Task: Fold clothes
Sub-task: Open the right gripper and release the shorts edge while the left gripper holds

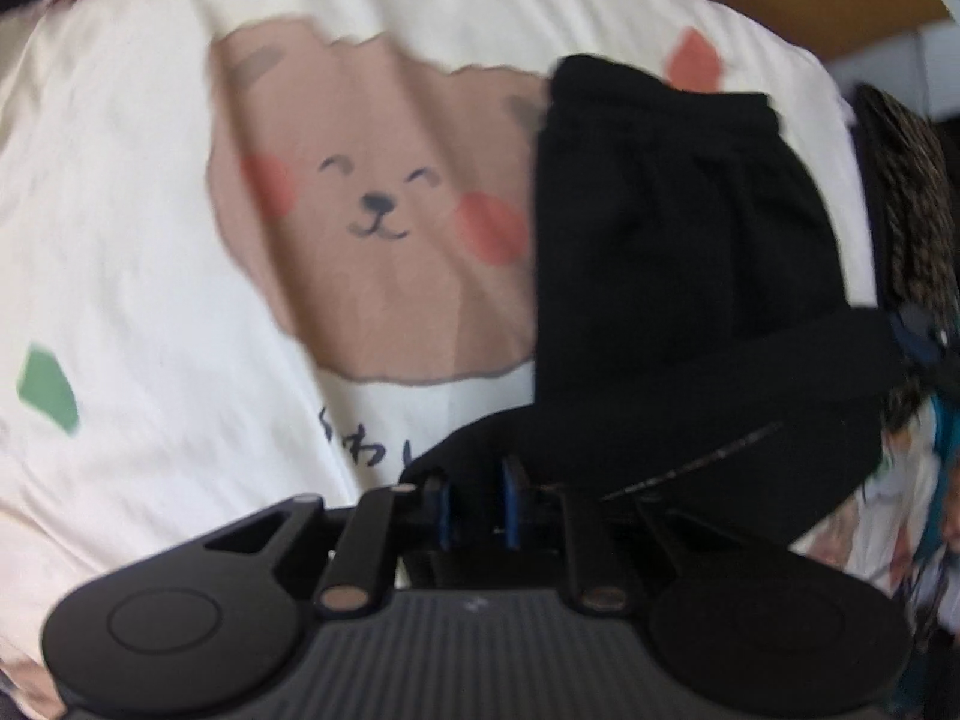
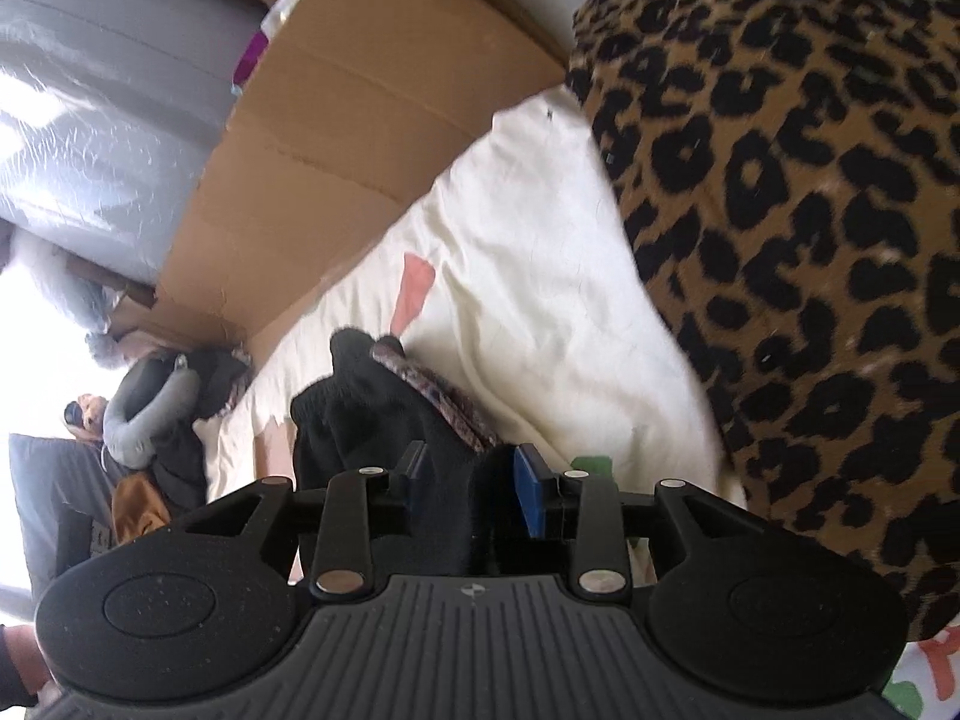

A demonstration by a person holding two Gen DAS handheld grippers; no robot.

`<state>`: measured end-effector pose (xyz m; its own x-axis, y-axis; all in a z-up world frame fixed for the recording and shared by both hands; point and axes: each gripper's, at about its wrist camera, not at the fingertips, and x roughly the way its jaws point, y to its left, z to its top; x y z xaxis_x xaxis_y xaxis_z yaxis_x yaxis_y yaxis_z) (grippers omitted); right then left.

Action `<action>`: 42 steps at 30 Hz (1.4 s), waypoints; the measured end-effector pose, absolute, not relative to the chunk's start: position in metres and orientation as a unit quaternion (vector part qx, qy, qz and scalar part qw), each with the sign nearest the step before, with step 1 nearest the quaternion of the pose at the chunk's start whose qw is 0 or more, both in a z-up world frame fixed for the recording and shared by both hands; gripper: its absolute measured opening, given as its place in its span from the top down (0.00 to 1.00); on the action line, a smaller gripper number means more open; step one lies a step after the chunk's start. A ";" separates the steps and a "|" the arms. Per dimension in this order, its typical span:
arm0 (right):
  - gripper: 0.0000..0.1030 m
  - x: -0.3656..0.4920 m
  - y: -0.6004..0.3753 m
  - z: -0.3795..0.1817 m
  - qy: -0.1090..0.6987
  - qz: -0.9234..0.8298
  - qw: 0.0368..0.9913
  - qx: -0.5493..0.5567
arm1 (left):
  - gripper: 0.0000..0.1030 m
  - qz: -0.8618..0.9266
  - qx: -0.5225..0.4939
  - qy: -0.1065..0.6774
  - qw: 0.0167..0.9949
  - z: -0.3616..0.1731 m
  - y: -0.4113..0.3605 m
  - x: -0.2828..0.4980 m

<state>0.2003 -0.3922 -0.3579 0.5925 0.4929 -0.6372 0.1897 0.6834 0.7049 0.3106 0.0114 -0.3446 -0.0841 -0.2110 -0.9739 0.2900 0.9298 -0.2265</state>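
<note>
A folded black garment [image 1: 678, 252] lies ahead of both jaws, its edge between them, grip uncertain; bedding's writing blurred.

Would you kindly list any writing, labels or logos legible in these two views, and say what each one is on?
Dark handwritten characters under the bear print on the cream sheet: partly hidden by the black garment and blurred, not readable.
Small pale mark on the right gripper body: too small to read.
Cardboard box: no print visible.
</note>
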 end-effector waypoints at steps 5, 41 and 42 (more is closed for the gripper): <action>0.68 0.195 -0.396 -0.346 0.434 0.089 0.817 0.370 | 0.79 -0.227 0.050 0.695 0.681 -0.320 0.004 0.310; 0.32 0.155 -0.305 -0.365 0.494 0.062 0.865 0.054 | 0.28 -0.253 0.139 0.572 0.768 -0.372 0.042 0.248; 0.32 0.157 -0.304 -0.367 0.494 0.061 0.866 0.049 | 0.28 -0.252 0.143 0.570 0.769 -0.373 0.041 0.248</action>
